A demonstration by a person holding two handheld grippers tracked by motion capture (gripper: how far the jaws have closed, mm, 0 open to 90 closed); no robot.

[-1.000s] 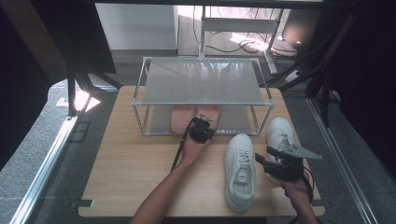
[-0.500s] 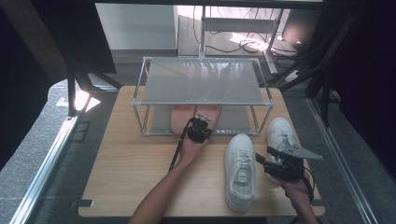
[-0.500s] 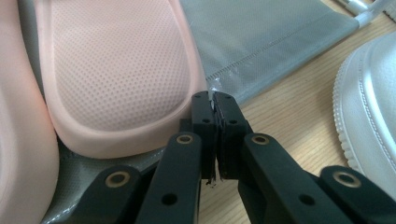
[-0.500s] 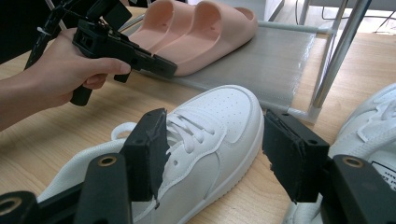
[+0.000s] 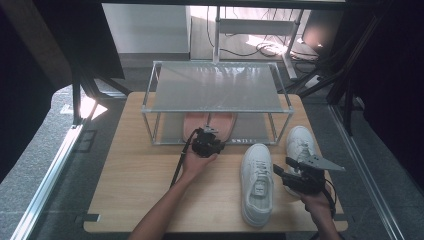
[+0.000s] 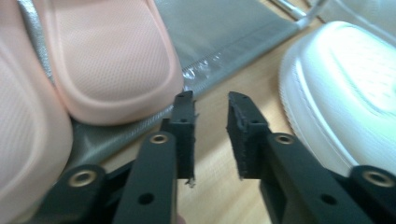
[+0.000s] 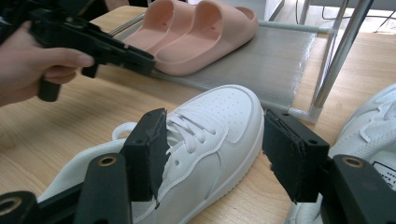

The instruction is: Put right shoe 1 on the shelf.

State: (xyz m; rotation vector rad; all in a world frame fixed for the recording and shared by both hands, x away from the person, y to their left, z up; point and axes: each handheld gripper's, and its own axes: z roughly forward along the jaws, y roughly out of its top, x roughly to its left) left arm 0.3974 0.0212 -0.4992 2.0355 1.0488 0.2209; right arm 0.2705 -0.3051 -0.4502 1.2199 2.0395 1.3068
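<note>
Nearest the person, the right gripper (image 5: 284, 175) is hovering over the table's (image 5: 135, 200) front right, jaws standing wide, straddling the near white sneaker (image 5: 257, 182) without the pads pressing on it; in the right gripper view that sneaker (image 7: 196, 149) is sitting between the jaws, nothing gripped. The second white sneaker (image 5: 299, 145) is lying just beside it, toward the right edge.

Farther in, the left gripper (image 5: 206, 142) is pulling back from the rack's (image 5: 217, 107) lower shelf, jaws partly parted with only bare wood between them; in the left gripper view the pink slippers (image 6: 93, 60) are resting side by side on that shelf, just ahead of the tips.

Risks, as I judge them:
- right jaws closing off-centre over the laces could be twisting the sneaker or nudging its neighbour toward the table edge
- lifting the sneaker toward the rack, its toe could be catching the metal frame post
- the left gripper, drifting back, could be clipping the sneaker's toe

Against the earlier pictures: the left jaws have just been opening, releasing the slipper, and that hand is now sitting slightly nearer; the right hand is unchanged
</note>
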